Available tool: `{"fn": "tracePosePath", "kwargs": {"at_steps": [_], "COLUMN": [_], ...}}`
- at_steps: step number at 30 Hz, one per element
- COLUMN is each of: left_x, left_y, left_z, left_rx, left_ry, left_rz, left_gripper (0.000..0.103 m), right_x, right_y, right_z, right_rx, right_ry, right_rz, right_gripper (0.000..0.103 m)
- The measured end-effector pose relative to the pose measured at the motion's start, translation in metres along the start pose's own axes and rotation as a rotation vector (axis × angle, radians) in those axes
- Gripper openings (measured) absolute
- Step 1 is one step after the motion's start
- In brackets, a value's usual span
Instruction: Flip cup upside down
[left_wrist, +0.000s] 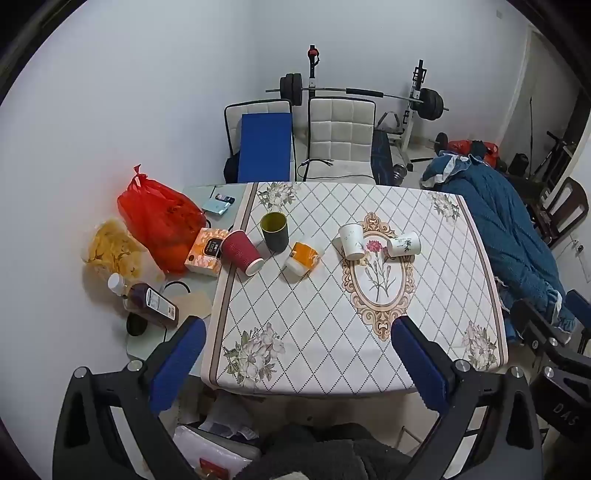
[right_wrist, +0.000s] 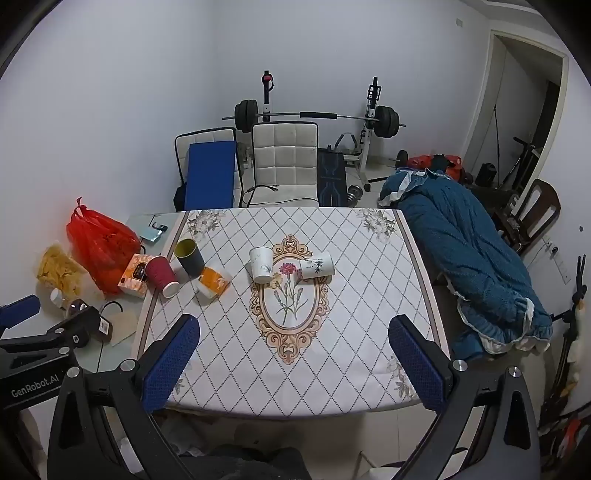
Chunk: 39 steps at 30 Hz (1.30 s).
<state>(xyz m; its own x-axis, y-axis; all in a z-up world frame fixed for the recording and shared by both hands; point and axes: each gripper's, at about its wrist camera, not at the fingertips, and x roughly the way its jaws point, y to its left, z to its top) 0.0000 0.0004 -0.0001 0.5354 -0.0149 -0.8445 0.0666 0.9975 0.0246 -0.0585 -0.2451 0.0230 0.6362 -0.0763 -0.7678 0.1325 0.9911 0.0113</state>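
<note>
Several cups sit on the patterned tablecloth (left_wrist: 332, 332). A dark cup with a yellow inside (left_wrist: 275, 230) stands upright. A red ribbed cup (left_wrist: 242, 252) lies tilted on its side. An orange cup (left_wrist: 301, 258) lies on its side. A white cup (left_wrist: 351, 240) stands upright and a white floral cup (left_wrist: 403, 243) lies on its side. They also show in the right wrist view: dark cup (right_wrist: 189, 256), red cup (right_wrist: 161, 276), orange cup (right_wrist: 212, 282), white cup (right_wrist: 261, 264), floral cup (right_wrist: 317, 268). My left gripper (left_wrist: 299, 332) and right gripper (right_wrist: 293, 332) are open, empty, near the table's front edge.
A red plastic bag (left_wrist: 159, 221), a bag of chips (left_wrist: 110, 251), a tissue box (left_wrist: 205, 253) and a brown bottle (left_wrist: 147, 301) crowd the table's left side. A blue blanket (right_wrist: 472, 258) lies right of the table. Chairs (left_wrist: 340, 140) and a barbell rack stand behind.
</note>
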Motion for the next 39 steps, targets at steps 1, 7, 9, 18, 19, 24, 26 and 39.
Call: {"fn": "tracePosePath", "kwargs": {"at_steps": [1,7,9,18,19,24,26,39], "left_x": [0.000,-0.001,0.000,-0.009,-0.011,-0.014,-0.016,-0.022], "left_y": [0.000,-0.003,0.000,-0.002,-0.005,-0.009,-0.010,-0.009], "left_z": [0.000,-0.001,0.000,0.001,0.002,0.002,0.002,0.007], "left_rx": [0.001,0.008,0.004,0.005,0.007,0.006,0.007,0.002], "left_ry": [0.000,-0.012,-0.014,-0.018,-0.019,-0.020,-0.022,-0.025], "left_rz": [0.001,0.014,0.007,0.006,0.009,0.011,0.012,0.007], "left_gripper": [0.103,0.103,0.103,0.103,0.103,0.103,0.103,0.103], "right_x": [-0.001,-0.003,-0.004,-0.008,-0.006,-0.008,-0.008,-0.007], "right_y": [0.000,0.000,0.000,-0.004,-0.006,-0.010,-0.009,-0.006], "right_z": [0.000,-0.002,-0.002,-0.008,-0.002,-0.001,-0.001,0.000], "right_rx": [-0.006,-0.002,-0.001,0.007,0.008,0.017,0.020,0.029], "right_ry": [-0.013,-0.011,-0.008,-0.006,-0.005,-0.008,-0.007,-0.004], "right_rz": [-0.002,0.001,0.002,0.000,-0.001,0.004,0.005,0.013], "right_gripper": [0.103,0.103,0.103,0.103,0.103,0.103,0.103,0.103]}}
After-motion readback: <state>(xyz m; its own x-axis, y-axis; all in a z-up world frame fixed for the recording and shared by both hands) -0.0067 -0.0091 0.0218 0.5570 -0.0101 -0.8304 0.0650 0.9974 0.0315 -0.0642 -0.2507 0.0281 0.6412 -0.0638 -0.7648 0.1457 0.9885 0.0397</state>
